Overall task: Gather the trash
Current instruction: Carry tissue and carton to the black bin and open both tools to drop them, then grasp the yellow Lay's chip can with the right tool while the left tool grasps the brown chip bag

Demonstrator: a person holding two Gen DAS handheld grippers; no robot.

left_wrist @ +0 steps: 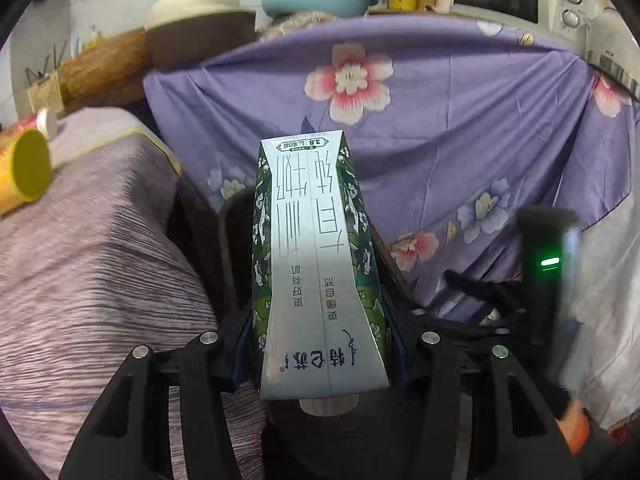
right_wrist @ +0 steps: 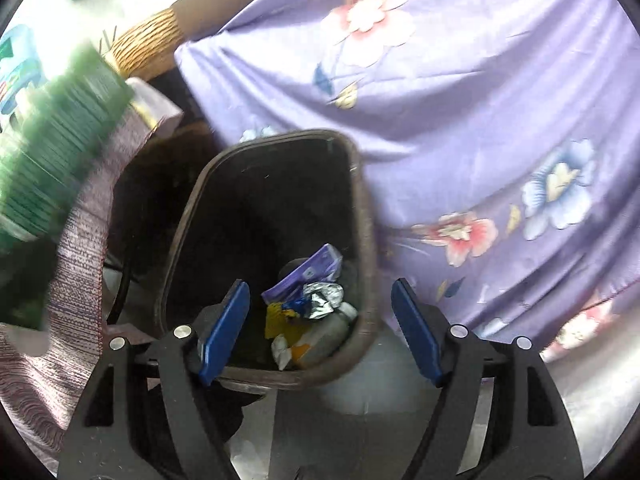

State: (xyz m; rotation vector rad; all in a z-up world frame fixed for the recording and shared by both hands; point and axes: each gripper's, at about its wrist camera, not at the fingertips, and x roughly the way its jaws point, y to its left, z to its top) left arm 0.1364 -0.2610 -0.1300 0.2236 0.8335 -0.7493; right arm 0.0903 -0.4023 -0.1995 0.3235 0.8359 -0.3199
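Left-wrist view: the left gripper [left_wrist: 324,344] grasps a milk carton [left_wrist: 316,248] by its flanks, the tall silver-and-green box pointing far from the camera toward a draped purple floral cloth [left_wrist: 460,128]. A yellow-lidded can [left_wrist: 24,168] lies on the ribbed mauve cloth [left_wrist: 88,264] at left. Right-wrist view: the right gripper [right_wrist: 320,328] hangs over the dark trash bin [right_wrist: 362,216], its blue pads [right_wrist: 222,332] spread apart with nothing between them. Crumpled foil, a purple wrapper [right_wrist: 308,272] and a pale bottle already lie at the bin's bottom. A blurred green shape at left is probably the carton, well to the left of the bin's opening. Risk: the carton's smooth faces may slip, or, released too soon, it may strike the narrow rounded rim and fall outside.
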